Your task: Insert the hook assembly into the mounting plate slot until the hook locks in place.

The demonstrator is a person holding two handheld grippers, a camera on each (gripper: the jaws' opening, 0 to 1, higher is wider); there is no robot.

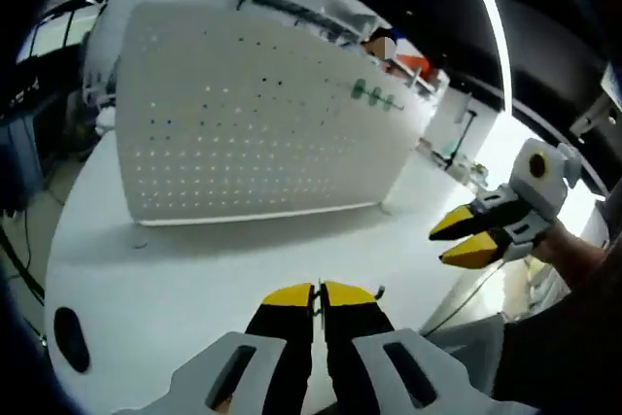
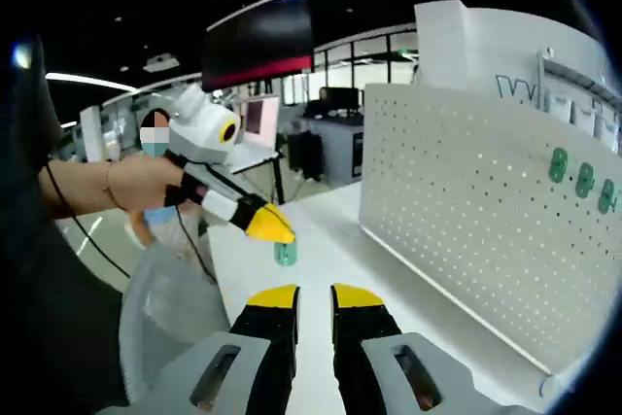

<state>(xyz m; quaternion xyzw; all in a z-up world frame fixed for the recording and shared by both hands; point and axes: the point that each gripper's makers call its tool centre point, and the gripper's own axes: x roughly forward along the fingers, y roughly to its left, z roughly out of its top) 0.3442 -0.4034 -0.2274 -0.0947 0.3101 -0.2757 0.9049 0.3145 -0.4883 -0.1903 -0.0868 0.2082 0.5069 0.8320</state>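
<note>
A white perforated mounting plate (image 1: 253, 133) stands upright on the white table (image 1: 194, 279); it rises at the right in the right gripper view (image 2: 486, 201). Three green hooks (image 1: 374, 94) hang on its far part (image 2: 583, 177). My left gripper (image 1: 316, 293) is shut, with a thin metal piece showing between its yellow tips. In the right gripper view the left gripper (image 2: 270, 224), held by a hand, carries a small green hook assembly (image 2: 285, 253) at its tips, well short of the plate. My right gripper (image 2: 314, 298) is open and holds nothing; it also shows at the right (image 1: 481, 237).
A dark oval mark (image 1: 70, 337) lies near the table's left edge. Beyond the table are office desks, monitors (image 2: 258, 119) and a person (image 2: 155, 143). A grey chair back (image 2: 165, 308) sits close at the lower left.
</note>
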